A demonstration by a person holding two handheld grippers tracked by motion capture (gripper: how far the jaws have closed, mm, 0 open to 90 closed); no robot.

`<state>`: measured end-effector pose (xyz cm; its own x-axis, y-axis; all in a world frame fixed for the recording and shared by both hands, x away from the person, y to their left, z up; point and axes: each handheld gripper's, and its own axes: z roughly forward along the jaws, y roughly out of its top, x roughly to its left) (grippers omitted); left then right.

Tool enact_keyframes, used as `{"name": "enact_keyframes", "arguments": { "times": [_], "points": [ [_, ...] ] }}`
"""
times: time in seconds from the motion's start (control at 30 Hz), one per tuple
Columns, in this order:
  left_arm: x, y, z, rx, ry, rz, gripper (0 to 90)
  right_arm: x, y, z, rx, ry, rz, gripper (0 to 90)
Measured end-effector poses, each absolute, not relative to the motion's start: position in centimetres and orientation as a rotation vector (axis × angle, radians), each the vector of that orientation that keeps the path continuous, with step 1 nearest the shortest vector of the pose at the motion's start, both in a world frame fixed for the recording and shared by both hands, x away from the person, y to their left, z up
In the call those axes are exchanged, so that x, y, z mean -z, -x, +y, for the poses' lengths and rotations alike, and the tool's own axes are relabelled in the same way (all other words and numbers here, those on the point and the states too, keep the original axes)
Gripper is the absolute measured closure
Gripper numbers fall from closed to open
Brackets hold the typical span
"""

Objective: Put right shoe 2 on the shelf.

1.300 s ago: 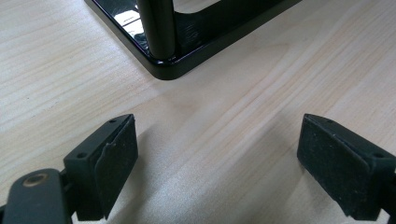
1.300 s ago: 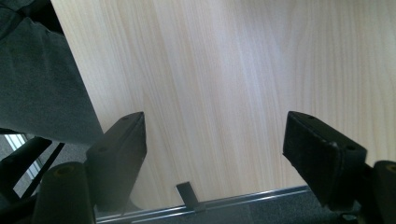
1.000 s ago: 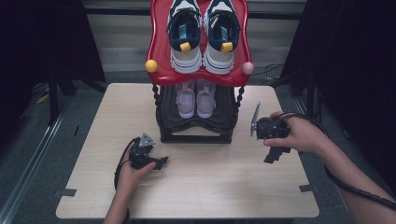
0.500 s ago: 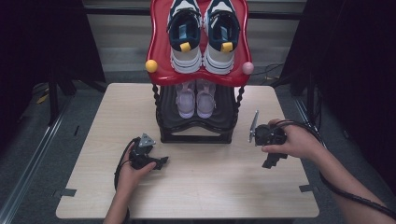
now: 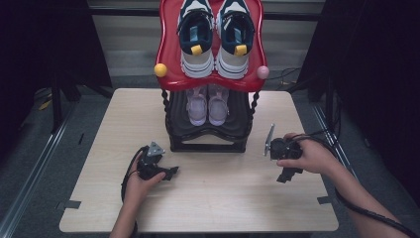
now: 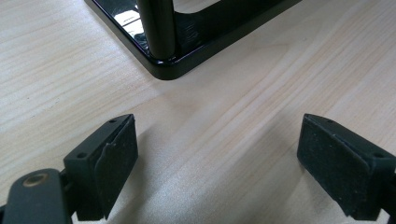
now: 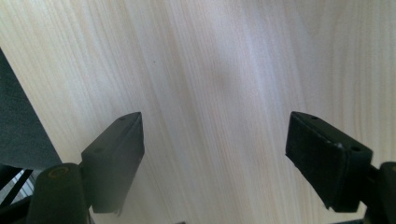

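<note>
- Both tools are held low over the table (image 5: 99, 134) with jaws spread wide and nothing between them.
- Left tool (image 5: 171, 172) is seen near the black rack's (image 5: 208, 136) near-left corner; right tool (image 5: 287, 174) lies right of the rack.
- Pink shoes (image 5: 208, 103) sit on the lower shelf, navy-white sneakers (image 5: 216, 37) on the red top tray (image 5: 168, 44).

The left hand (image 5: 140, 179) comes in from the bottom edge and holds the left gripper (image 5: 171, 172) low over the table. Its jaws point to the right and a little forward. In the left gripper view the two black jaws stand wide apart with nothing between them. The right hand (image 5: 309, 157) reaches in from the lower right, with the forearm stretched out, and holds the right gripper (image 5: 287, 174). Its jaws point toward the person. In the right gripper view these jaws are also spread wide and hold nothing.
</note>
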<state>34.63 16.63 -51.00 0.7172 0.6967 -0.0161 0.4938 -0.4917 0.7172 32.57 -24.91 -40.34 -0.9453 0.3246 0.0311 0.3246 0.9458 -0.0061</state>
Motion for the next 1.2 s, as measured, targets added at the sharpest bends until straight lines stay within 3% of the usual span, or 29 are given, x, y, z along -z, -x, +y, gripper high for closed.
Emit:
{"name": "enact_keyframes", "arguments": {
  "times": [1.2],
  "points": [
    [51.0, -34.6, 16.6, -0.36, -2.195, 0.897, 11.9, 47.2, -31.2, -27.1, 0.405, 0.809, -3.014, 16.5]
  ]
}}
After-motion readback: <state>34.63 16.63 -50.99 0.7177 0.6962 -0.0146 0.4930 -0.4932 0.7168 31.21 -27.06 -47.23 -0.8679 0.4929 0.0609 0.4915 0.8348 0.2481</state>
